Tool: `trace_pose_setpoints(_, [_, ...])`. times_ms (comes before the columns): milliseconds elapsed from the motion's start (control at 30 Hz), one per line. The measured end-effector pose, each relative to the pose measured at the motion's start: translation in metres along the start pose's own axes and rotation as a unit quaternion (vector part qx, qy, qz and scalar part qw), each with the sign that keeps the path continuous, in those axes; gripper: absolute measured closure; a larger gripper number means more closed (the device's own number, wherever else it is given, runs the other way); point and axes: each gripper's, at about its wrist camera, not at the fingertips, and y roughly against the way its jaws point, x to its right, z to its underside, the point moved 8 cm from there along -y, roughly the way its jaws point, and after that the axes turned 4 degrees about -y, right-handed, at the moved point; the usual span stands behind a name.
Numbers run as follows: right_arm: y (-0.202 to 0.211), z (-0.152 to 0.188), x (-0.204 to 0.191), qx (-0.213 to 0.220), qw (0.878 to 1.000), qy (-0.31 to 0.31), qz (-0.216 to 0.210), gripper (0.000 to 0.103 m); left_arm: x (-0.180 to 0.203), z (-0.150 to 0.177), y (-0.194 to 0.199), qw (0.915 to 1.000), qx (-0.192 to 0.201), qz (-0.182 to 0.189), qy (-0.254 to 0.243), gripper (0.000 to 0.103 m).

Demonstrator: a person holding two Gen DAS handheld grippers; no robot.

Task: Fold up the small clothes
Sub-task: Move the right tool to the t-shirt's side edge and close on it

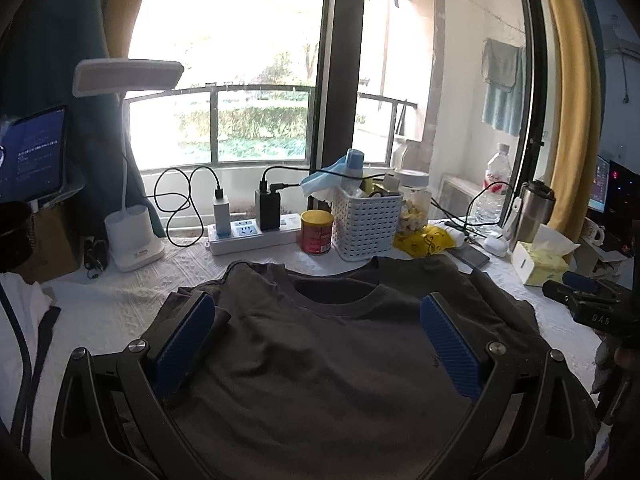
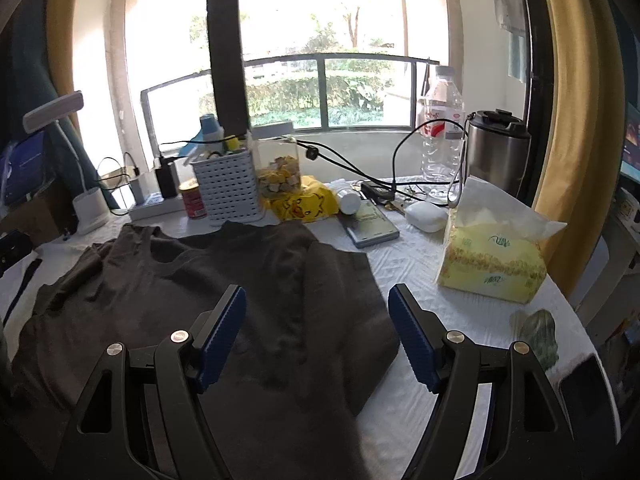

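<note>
A dark grey T-shirt (image 1: pixel 320 360) lies flat on the white tablecloth (image 1: pixel 120 304), collar toward the window. My left gripper (image 1: pixel 318 312) is open and hovers over the shirt's chest, its blue pads either side of the collar. In the right wrist view the same shirt (image 2: pixel 200 300) has its right sleeve folded inward. My right gripper (image 2: pixel 316 300) is open and empty above the shirt's right edge. The right gripper also shows in the left wrist view (image 1: pixel 588 304) at the far right.
Along the back stand a white desk lamp (image 1: pixel 132 240), power strip (image 1: pixel 256 236), red can (image 1: pixel 317 232), white basket (image 1: pixel 366 220), yellow bag (image 1: pixel 424 240), water bottle (image 2: pixel 442 128), steel mug (image 2: pixel 496 148) and tissue pack (image 2: pixel 492 260). White clothing (image 1: pixel 24 320) lies left.
</note>
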Motion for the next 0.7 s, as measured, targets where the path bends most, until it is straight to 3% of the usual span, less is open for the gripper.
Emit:
trace_pose_setpoints(367, [-0.049, -0.006, 0.042, -0.030, 0.999, -0.002, 0.026, 0.026, 0.003, 0.001, -0.044, 0.9993, -0.036, -0.006, 0.007, 0.002])
trace_pose_setpoints(700, [-0.096, 0.000, 0.059, -0.085, 0.996, -0.021, 0.022, 0.026, 0.001, 0.008, -0.081, 0.9976, -0.067, -0.008, 0.019, 0.002])
